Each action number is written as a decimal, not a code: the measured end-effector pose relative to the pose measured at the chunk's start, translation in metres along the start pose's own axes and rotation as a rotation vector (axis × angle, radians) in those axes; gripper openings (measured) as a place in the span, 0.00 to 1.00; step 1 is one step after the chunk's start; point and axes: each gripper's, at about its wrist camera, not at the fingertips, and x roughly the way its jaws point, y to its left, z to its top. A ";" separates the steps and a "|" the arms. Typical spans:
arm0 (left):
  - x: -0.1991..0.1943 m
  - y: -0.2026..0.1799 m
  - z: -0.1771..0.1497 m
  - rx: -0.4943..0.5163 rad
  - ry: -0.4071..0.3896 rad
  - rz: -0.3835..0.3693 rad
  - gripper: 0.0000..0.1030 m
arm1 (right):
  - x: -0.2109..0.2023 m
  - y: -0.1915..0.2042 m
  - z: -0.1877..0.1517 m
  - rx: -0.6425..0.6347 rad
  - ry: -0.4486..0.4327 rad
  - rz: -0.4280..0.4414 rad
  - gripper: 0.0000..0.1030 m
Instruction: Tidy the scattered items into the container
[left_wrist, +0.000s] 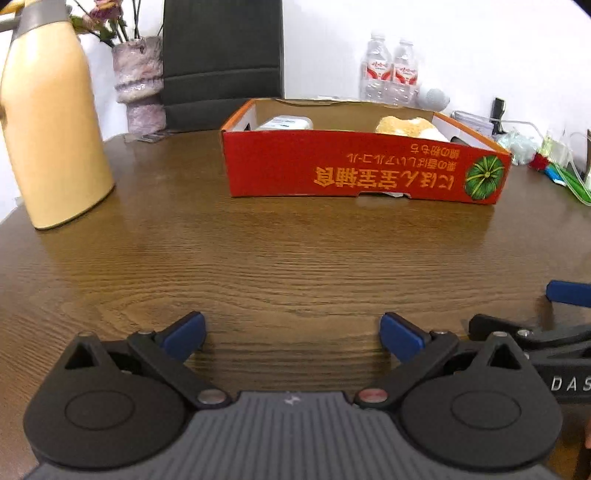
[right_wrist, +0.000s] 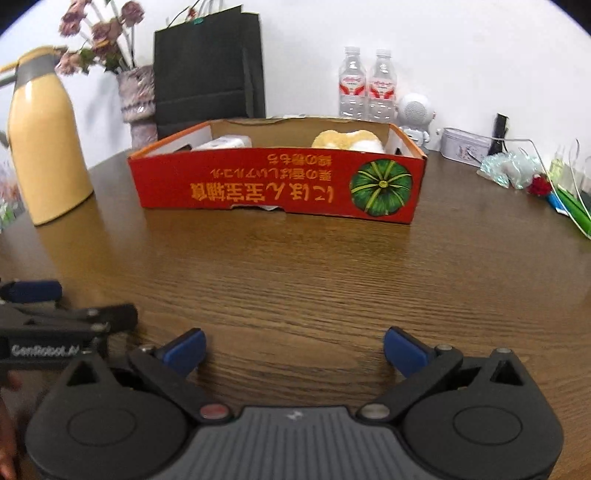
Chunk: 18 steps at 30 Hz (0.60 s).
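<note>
Hovering both grippers empty before the box (right_wrist: 277, 181)

Left gripper (left_wrist: 293, 334) and right gripper (right_wrist: 294, 350) gape; I must choose a next item.

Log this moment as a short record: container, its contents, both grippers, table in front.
container: red cardboard box, open top, print upside down
contents: white pack on one side, yellow-white soft item on the other
left gripper: open, holding nothing
right gripper: open, holding nothing
table: bare wood between grippers and box
</note>
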 end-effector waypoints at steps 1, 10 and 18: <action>0.000 0.002 0.000 -0.007 0.002 -0.007 1.00 | 0.000 0.000 0.000 -0.002 0.001 0.000 1.00; 0.004 0.004 0.004 -0.001 0.003 -0.031 1.00 | 0.001 -0.002 0.002 0.002 0.001 -0.010 1.00; 0.002 0.013 0.005 -0.058 -0.022 -0.071 1.00 | 0.004 -0.013 0.005 0.036 0.000 -0.047 1.00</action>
